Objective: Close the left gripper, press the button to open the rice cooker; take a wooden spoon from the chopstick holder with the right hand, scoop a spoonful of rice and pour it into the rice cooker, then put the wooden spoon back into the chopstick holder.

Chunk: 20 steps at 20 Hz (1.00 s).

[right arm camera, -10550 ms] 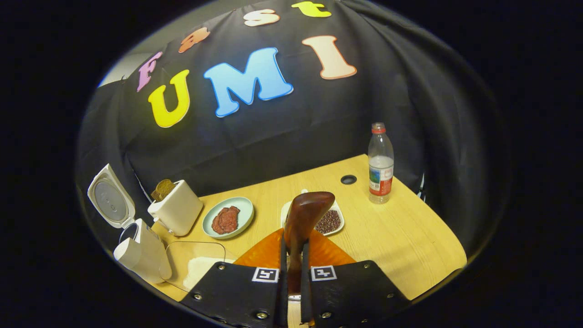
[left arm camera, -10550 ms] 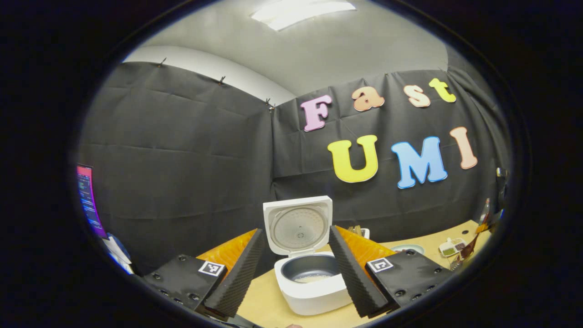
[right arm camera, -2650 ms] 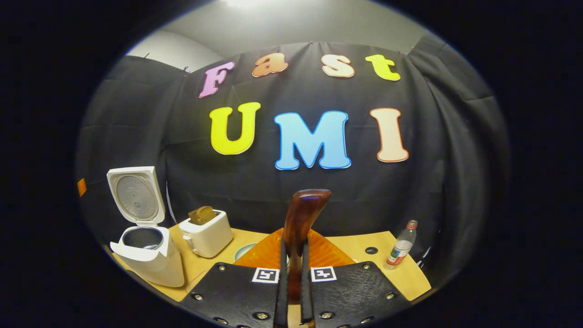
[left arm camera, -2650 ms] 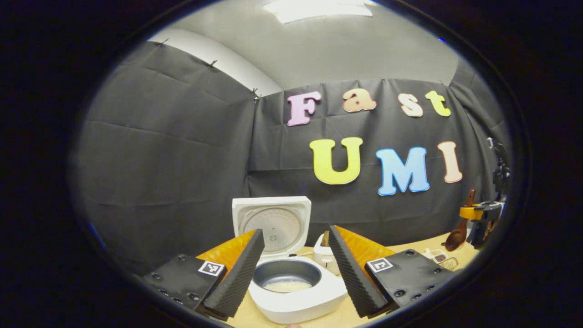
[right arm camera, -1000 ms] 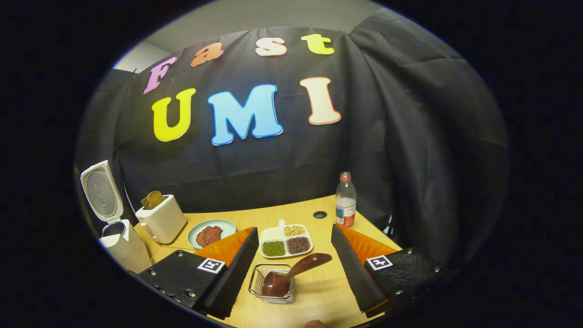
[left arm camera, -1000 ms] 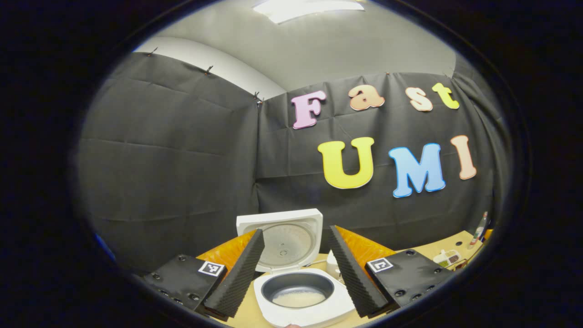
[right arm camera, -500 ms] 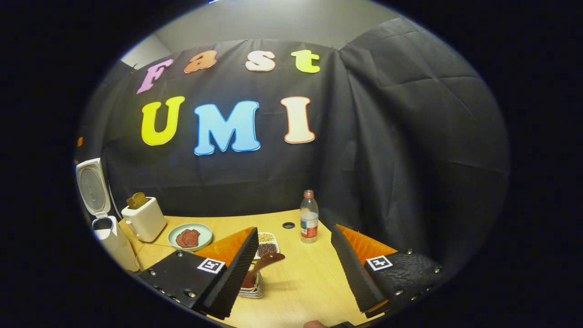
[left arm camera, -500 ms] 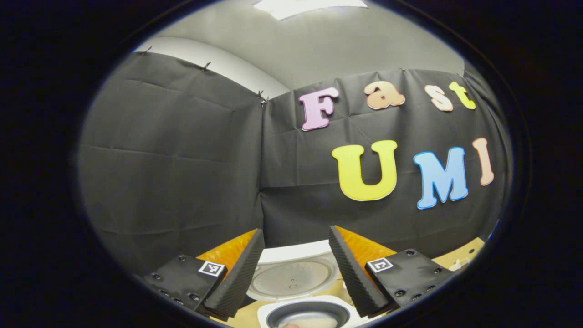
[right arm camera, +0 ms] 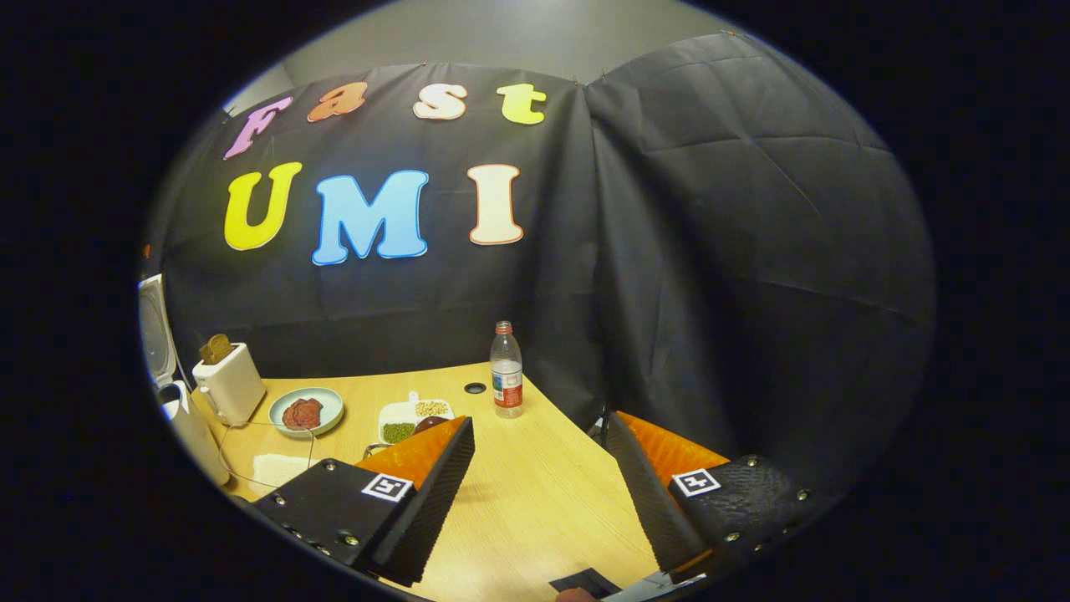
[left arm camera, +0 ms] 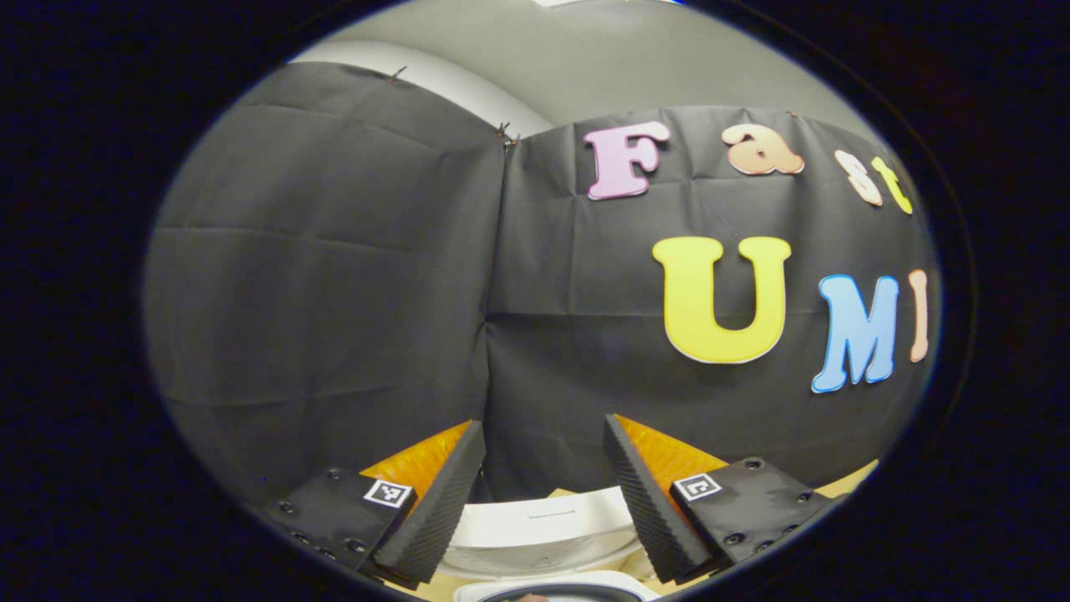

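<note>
Plastic bottle [right arm camera: 506, 369] (upright) near toaster [right arm camera: 227, 381]

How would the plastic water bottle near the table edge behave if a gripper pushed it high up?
The bottle is tall and narrow on a small base, so it would probably tip rather than slide. It looks only partly full, so likely light. Once down, its round body could roll on the table.

Both hand-held grippers, left [left arm camera: 543, 464] and right [right arm camera: 542, 464], spread wide, empty

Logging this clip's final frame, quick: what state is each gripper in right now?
Left gripper: open, holding nothing, above the rice cooker.
Right gripper: open, holding nothing, over the table.
</note>
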Motion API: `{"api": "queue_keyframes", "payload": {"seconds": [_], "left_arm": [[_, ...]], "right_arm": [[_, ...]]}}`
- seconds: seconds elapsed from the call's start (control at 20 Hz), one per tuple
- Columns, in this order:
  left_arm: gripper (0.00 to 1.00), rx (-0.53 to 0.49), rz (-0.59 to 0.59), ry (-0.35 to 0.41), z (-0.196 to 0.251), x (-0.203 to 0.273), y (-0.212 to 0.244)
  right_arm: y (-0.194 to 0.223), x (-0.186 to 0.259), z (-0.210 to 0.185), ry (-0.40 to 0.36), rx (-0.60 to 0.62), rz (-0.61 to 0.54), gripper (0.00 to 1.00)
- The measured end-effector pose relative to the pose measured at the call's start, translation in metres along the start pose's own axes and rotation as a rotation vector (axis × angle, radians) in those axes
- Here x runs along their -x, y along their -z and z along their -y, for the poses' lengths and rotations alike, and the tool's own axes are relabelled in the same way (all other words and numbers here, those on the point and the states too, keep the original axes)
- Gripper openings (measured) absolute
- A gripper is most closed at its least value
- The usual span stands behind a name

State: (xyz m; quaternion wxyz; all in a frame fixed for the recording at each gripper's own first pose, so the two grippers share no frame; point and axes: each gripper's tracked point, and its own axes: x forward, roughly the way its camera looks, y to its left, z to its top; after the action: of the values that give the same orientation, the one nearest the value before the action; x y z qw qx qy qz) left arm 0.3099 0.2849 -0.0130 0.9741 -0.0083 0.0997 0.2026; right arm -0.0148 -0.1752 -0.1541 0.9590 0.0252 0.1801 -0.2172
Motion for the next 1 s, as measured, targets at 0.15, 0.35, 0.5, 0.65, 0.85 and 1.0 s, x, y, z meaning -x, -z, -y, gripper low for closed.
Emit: {"api": "queue_keyframes", "payload": {"seconds": [0.15, 0.35, 0.5, 0.65, 0.85, 1.0], "left_arm": [[1.00, 0.021, -0.039, -0.027, -0.005, -0.012, 0.015], [0.97, 0.007, -0.102, -0.028, -0.004, -0.012, 0.036], [0.97, -0.044, -0.106, -0.002, 0.002, -0.003, 0.037], [0.97, -0.042, -0.103, 0.012, 0.008, 0.014, 0.042], [0.98, -0.041, -0.109, 0.012, 0.018, 0.048, 0.050], [0.97, -0.041, -0.116, 0.014, 0.026, 0.073, 0.059]], "right_arm": [[-0.003, 0.004, -0.002, -0.001, 0.038, 0.009, 0.97], [-0.009, 0.001, -0.010, -0.029, 0.036, 0.015, 0.97], [-0.011, -0.005, -0.018, -0.057, 0.038, 0.022, 0.97], [-0.009, -0.013, -0.025, -0.098, 0.030, 0.010, 0.97], [-0.011, -0.022, -0.030, -0.133, 0.024, 0.016, 0.97], [-0.007, -0.029, -0.034, -0.159, 0.019, 0.004, 0.97]]}}
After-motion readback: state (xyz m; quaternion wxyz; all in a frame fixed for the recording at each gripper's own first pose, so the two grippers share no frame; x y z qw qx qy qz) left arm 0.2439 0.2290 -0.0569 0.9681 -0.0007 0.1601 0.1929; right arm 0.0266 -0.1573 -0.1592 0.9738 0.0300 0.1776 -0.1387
